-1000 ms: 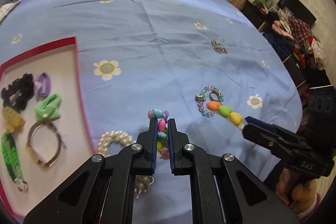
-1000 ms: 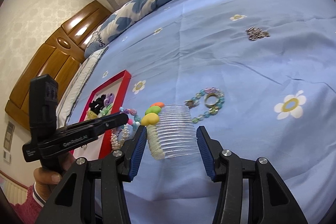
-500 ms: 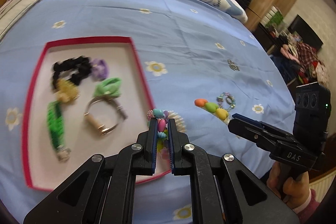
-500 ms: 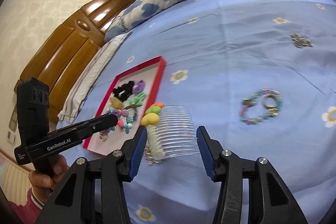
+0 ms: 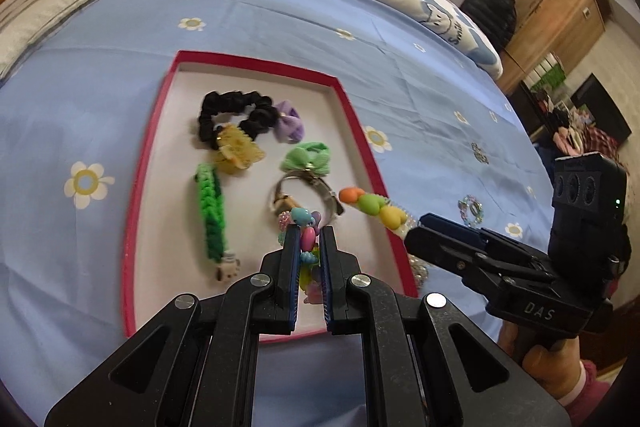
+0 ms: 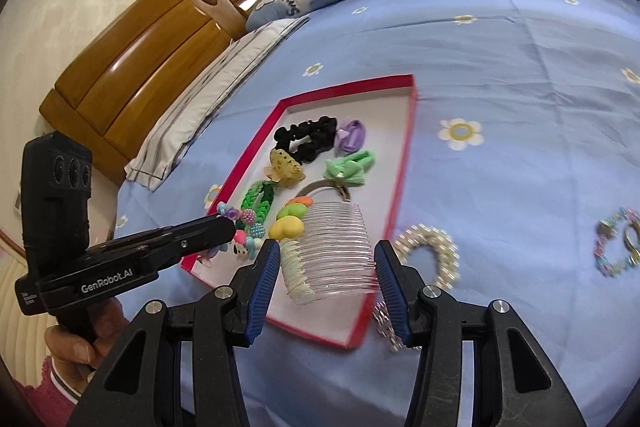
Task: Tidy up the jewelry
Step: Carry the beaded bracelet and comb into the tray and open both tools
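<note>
Both items hang above the red tray (image 5: 352, 115) on the bed. The left gripper (image 5: 307, 247) is clenched on a colourful bead bracelet (image 5: 306, 227), and the right gripper (image 6: 326, 261) grasps a clear hair comb (image 6: 332, 247) with heart decorations. The step seems to be the placing; next each hand should lower and release over a free area.

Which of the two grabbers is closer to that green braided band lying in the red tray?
The left one. The left gripper, shut on a beaded bracelet, hovers just beside the green band. The right gripper, holding a clear comb, is farther off, over the tray's opposite edge.
</note>
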The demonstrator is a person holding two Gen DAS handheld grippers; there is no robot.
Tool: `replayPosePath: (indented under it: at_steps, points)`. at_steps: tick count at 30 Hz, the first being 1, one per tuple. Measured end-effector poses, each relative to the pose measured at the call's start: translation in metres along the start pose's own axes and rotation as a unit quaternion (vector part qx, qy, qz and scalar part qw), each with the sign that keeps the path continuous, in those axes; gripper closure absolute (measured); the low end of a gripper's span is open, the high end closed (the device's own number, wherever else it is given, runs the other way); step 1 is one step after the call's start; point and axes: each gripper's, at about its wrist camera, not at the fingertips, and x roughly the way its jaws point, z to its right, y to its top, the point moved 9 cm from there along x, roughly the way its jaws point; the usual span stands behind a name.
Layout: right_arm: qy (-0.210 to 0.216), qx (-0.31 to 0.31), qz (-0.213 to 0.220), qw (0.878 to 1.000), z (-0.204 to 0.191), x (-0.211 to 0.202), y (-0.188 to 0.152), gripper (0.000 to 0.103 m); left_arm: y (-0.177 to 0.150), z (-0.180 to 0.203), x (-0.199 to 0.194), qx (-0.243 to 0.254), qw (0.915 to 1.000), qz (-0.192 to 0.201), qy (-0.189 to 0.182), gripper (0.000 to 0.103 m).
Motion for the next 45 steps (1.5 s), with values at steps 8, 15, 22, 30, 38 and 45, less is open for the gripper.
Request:
replayPosePath:
  at_steps: [8,15,22,30,38,45]
  points:
    - [-0.027,-0.025,-0.013,0.999,-0.007,0.037,0.013,0.053,-0.001,-0.030,0.011,-0.029,0.9995,-0.010,0.003,0.096]
    - [-0.042,-0.044,-0.034,0.998,-0.011,0.063,0.009,0.053,-0.009,-0.046,0.020,-0.045,0.9986,-0.024,0.011,0.095]
    - [-0.037,-0.041,-0.045,0.997,-0.010,0.071,0.004,0.053,-0.010,-0.051,0.022,-0.048,0.9982,-0.027,0.025,0.095]
    - [-0.027,-0.037,-0.046,0.998,-0.012,0.072,0.004,0.052,-0.011,-0.052,0.022,-0.051,0.9977,-0.031,0.032,0.095]
    - [-0.022,-0.029,-0.043,0.998,-0.011,0.069,0.005,0.050,-0.012,-0.053,0.021,-0.054,0.9971,-0.037,0.038,0.091]
    - [-0.017,-0.023,-0.030,0.999,-0.011,0.053,0.007,0.047,-0.014,-0.051,0.018,-0.051,0.9972,-0.035,0.042,0.079]
